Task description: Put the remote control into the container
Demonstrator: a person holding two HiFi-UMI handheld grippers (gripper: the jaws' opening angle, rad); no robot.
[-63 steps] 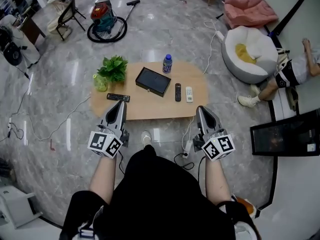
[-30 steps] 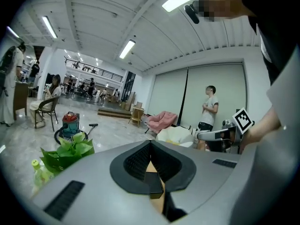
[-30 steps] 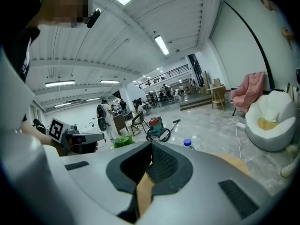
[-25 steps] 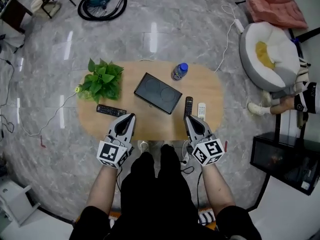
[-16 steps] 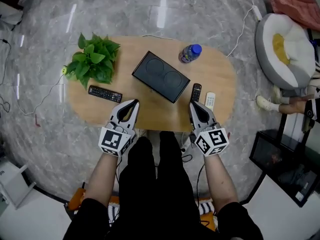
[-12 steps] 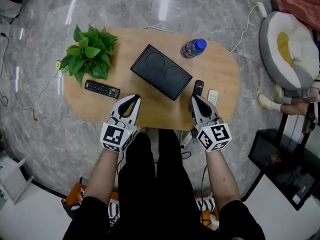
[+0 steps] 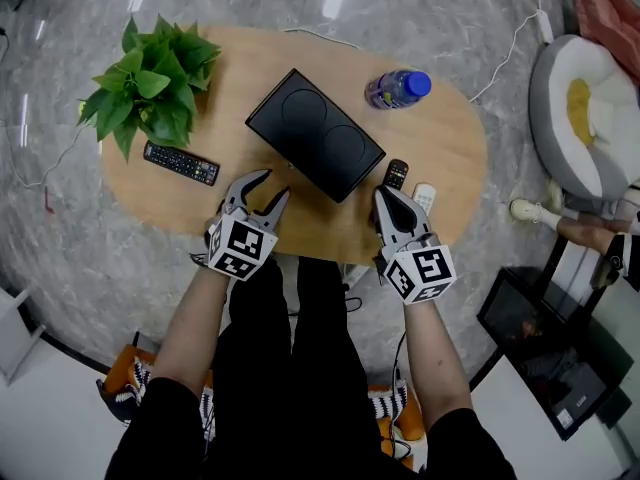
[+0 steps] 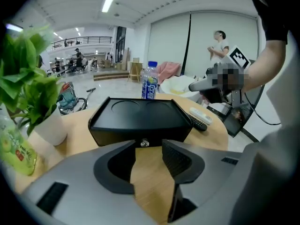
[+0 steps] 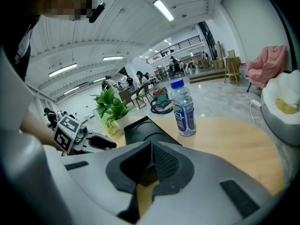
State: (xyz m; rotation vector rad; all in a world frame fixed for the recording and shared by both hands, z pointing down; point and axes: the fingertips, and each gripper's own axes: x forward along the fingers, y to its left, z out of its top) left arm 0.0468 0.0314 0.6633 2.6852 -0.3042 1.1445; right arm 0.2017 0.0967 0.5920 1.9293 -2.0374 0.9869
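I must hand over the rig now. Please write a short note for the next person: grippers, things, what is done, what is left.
The left gripper is open; its jaws have just been opening, nothing between them, and it faces the latch of the box.
The right gripper is shut and empty, next to a black remote and a white remote.
A third remote lies by the plant.
Done: nothing; the box is closed, all remotes lie on the table.
Left: open the box, put a remote in.
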